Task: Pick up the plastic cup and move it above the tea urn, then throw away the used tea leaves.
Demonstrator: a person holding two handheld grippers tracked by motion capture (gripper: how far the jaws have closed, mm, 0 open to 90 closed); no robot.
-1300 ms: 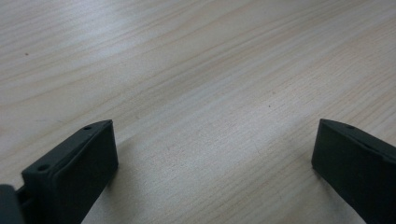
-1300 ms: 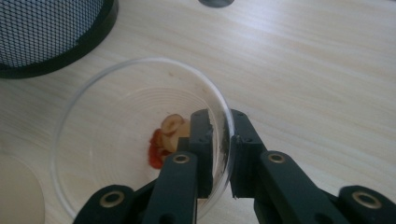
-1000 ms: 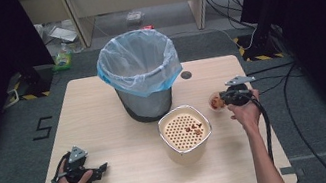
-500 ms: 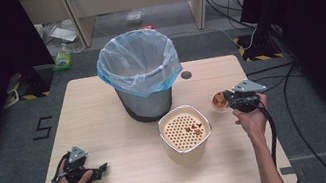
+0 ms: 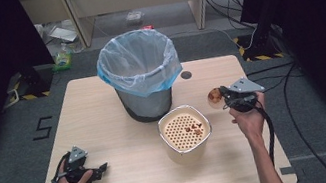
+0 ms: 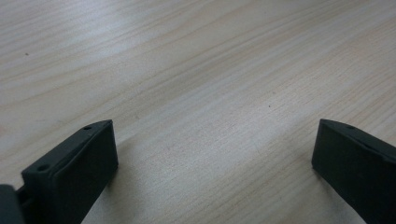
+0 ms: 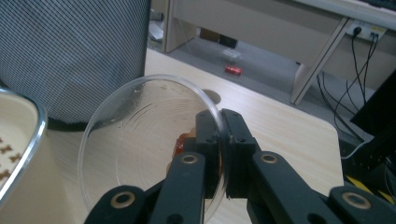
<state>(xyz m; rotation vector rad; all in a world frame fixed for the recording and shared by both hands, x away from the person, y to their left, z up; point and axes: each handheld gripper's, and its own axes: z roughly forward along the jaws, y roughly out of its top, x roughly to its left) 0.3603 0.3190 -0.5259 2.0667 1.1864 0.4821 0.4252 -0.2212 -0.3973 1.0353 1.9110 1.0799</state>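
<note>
the right gripper sits right of centre in the high view, its jaws pinched on the rim of a clear plastic dish, which it holds tilted up on edge above the tabletop. in the right gripper view the dish stands nearly upright in the middle of the frame, with a small reddish-brown bit of food clinging low inside it, just beside the jaws. the cream container with a perforated insert stands at the centre of the high view, just left of the dish, and a few brown scraps lie on the insert. behind it, in the upper middle, is the bin lined with a blue bag.

judging from this, the emptying looks mostly done: some scraps are on the insert and the dish is almost bare. what seems left is to shake out the last bit and set the dish down.

the left gripper rests low at the lower left of the high view, jaws spread wide and holding nothing, over bare wood in the left gripper view.
</note>
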